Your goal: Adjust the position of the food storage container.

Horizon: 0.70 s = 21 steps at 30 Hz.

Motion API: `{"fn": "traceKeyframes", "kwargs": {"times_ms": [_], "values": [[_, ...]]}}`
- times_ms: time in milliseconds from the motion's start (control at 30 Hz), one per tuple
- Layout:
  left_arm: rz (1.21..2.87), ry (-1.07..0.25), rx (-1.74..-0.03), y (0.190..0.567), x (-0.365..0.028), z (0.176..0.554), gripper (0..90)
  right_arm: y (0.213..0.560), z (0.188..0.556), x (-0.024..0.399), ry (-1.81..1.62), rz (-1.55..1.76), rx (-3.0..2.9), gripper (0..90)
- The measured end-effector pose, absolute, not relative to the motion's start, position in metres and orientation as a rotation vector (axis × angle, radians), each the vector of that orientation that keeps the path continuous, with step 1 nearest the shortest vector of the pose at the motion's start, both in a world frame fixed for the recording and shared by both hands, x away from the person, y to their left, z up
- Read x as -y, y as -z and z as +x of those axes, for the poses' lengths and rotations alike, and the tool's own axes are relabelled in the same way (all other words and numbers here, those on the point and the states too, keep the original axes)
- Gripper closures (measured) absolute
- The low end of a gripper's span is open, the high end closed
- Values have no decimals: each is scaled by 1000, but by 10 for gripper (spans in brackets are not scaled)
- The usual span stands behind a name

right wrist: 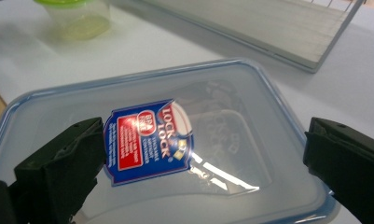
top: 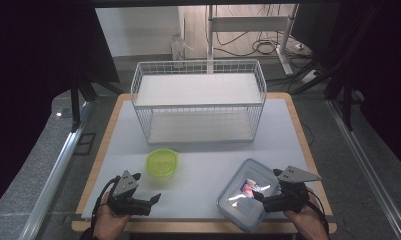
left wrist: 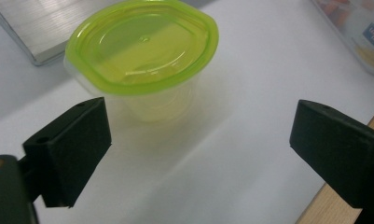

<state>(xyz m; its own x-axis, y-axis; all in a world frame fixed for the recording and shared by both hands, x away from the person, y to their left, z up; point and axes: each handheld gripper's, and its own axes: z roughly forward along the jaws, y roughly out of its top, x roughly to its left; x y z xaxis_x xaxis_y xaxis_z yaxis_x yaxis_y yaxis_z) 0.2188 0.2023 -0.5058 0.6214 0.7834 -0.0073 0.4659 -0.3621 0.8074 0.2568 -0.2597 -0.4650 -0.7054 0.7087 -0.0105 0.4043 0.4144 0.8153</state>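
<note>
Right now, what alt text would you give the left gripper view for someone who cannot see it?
A small clear tub with a lime-green lid stands on the white table, just beyond the open black jaws of the left gripper, which hold nothing. A shelf corner shows top left, a clear container's edge top right.

In the left gripper view the rectangular container is cut off by the top and right edges, so only a corner with a scrap of its label shows, and the green-lidded cup hides the table right behind it. In the right gripper view the cup is cropped by the top edge, its lid barely showing, while the rack's shelf runs out at the top right. The small print on the container's label is too fine to read, and glare covers the lid beside it; what lies inside cannot be told.
</note>
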Motion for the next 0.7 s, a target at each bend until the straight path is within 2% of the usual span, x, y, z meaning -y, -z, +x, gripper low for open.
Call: {"fn": "traceKeyframes", "kwargs": {"times_ms": [267,533,633,667,700], "values": [[2035,-457,-983,506,-201,219,37,470,258,260,-1153,976,-2313,0],[2011,-468,-992,503,-203,218,117,473,258,258,-1134,975,-2327,0],[2012,-456,-977,502,-202,218,167,473,258,259,-1141,979,-2324,0],[2017,-453,-971,501,-201,218,218,473,259,258,-1141,986,-2323,0],[2021,-446,-963,500,-201,218,218,473,259,258,-1141,986,-2323,0]]}}
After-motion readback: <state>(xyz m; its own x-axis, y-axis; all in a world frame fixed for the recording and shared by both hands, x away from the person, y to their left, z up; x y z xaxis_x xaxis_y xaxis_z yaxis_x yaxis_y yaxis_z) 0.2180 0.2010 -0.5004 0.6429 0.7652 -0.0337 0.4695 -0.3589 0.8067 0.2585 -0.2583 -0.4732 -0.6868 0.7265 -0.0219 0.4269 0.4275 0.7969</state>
